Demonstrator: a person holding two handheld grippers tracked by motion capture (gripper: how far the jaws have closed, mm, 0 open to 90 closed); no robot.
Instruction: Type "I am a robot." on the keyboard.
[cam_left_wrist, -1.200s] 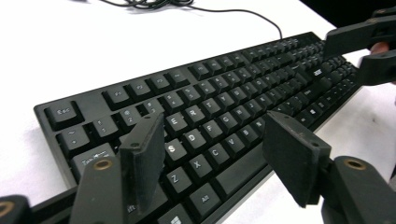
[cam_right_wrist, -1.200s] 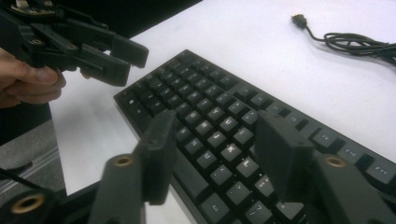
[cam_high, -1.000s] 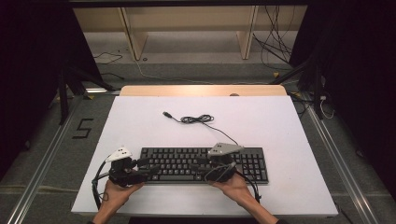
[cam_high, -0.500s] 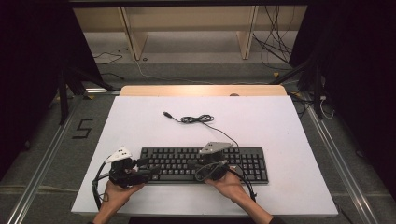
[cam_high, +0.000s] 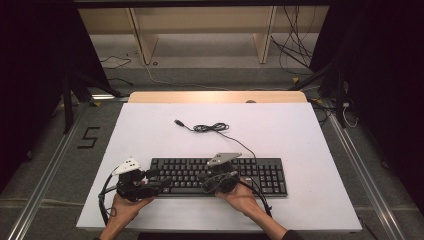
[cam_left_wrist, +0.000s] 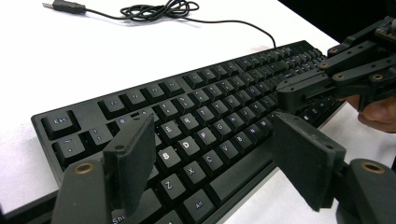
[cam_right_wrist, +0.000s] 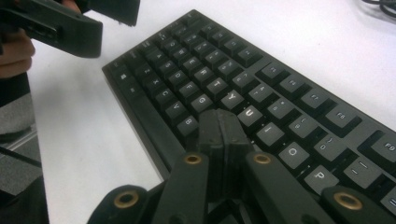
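Lay low and centre in the high view: keyboard (cam_high: 220, 176), rigid, light, keys easily pressed. Best gripped at the end edges. Left gripper (cam_left_wrist: 215, 163) stood apart over the left keys; right gripper (cam_right_wrist: 223, 135) pressed together, empty.

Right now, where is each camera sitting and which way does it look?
High view: above the person's side, looking forward and down at the white table; both hands show.
Left gripper view: rides the left tool, facing the keyboard; its open jaws show.
Right gripper view: rides the right tool, jaws shut over the keys.
All share the keyboard.
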